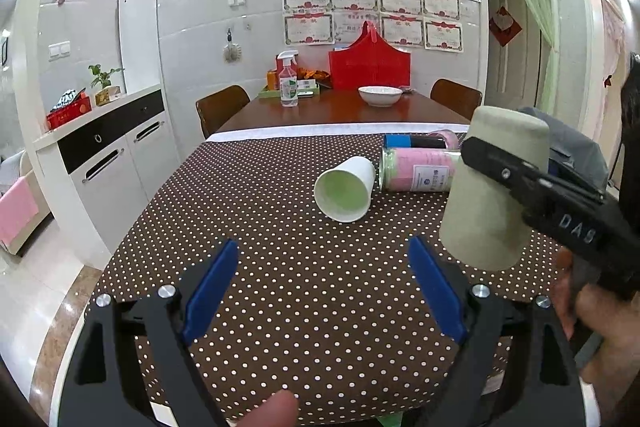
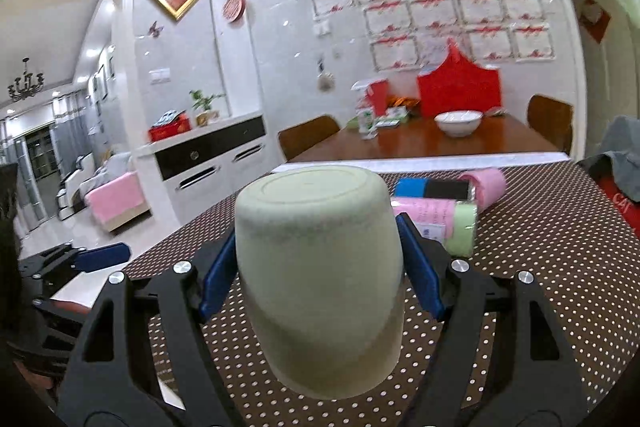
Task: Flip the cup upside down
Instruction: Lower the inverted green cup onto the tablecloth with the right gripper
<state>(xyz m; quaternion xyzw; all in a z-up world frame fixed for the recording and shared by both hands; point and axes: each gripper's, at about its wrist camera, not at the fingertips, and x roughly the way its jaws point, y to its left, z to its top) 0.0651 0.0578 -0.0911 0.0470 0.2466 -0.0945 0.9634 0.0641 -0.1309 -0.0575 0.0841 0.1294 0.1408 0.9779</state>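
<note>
Right gripper (image 2: pixel 320 267) clamps the green cup (image 2: pixel 320 279), base toward twelve o'clock, above the tablecloth (image 2: pixel 540 287); left gripper (image 1: pixel 324 287) idles apart.

The raised letters "DAS" are seen on the black body of the right gripper (image 1: pixel 500 163); print on the wall certificates (image 1: pixel 352 7) is too small to be read.

Dotted tablecloth (image 1: pixel 280 267) under tipped paper cup (image 1: pixel 345 189)
</note>
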